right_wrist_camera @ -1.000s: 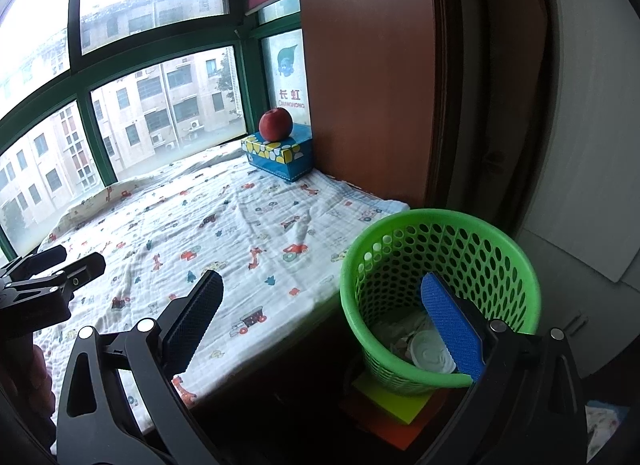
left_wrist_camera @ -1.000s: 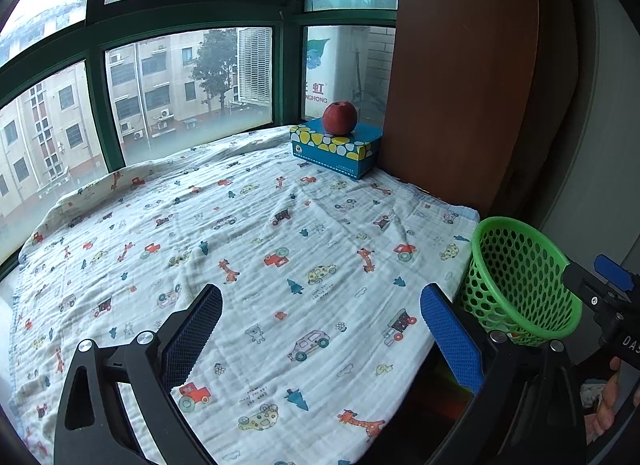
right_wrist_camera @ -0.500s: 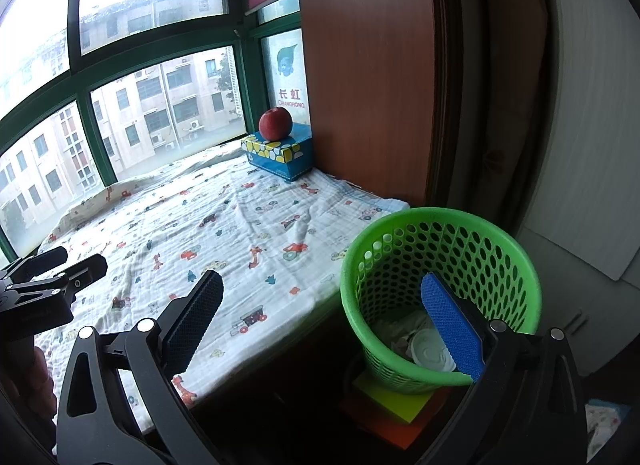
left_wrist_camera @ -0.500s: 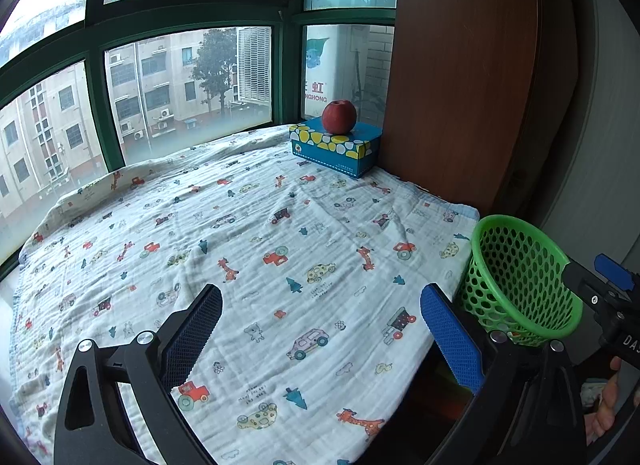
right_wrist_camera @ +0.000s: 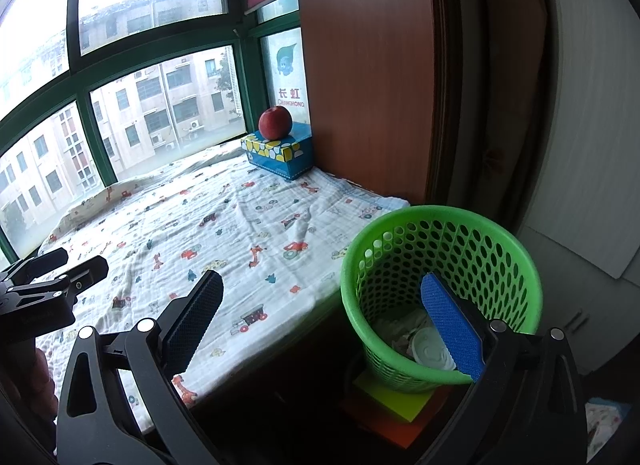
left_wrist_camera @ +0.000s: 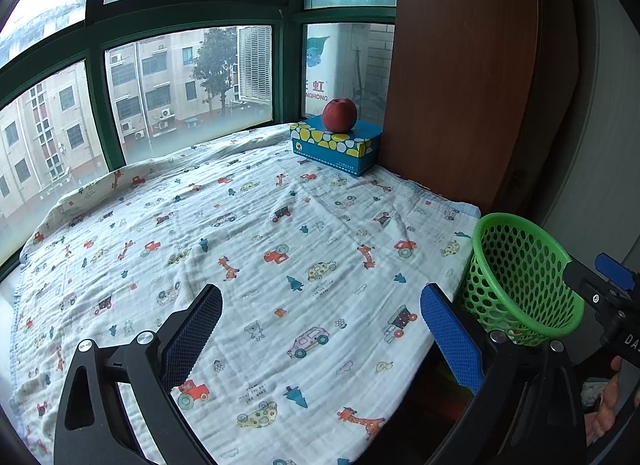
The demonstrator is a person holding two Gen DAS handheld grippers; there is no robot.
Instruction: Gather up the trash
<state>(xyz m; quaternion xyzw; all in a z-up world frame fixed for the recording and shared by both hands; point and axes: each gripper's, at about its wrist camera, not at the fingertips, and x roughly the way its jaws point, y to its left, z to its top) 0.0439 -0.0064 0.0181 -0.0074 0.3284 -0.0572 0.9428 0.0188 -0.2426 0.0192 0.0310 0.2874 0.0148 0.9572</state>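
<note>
Green perforated plastic forms the waste basket (right_wrist_camera: 440, 285), which stands on the floor just off the near right corner of the window ledge (left_wrist_camera: 400, 405), its base resting on yellow and orange sheets (right_wrist_camera: 396, 401) that are partly lost in shadow. Inside it lie the collected trash (right_wrist_camera: 416, 341): a white round lid and some crumpled pale scraps, half hidden behind the blue pad of the right hand-held gripper (right_wrist_camera: 320, 325). Exactly what the scraps are cannot be made out.

A white cartoon-print blanket (left_wrist_camera: 260, 245) covers the ledge; its near edge is cut off by the frame in both views. At the far right corner of the ledge, against the brown wooden panel (left_wrist_camera: 460, 85), sits a blue patterned tissue box (left_wrist_camera: 336, 145) with a red apple (left_wrist_camera: 340, 115) on top.

The left hand-held gripper (left_wrist_camera: 320, 325) hovers over the near part of the blanket with its fingers spread wide and nothing between them. The right hand-held gripper is likewise wide apart and empty, one finger over the ledge's edge, the other over the basket's mouth. Only slivers of the person's hands show at the frame borders. In the left view the basket (left_wrist_camera: 520, 285) is partly blocked by the right tool's black body.
</note>
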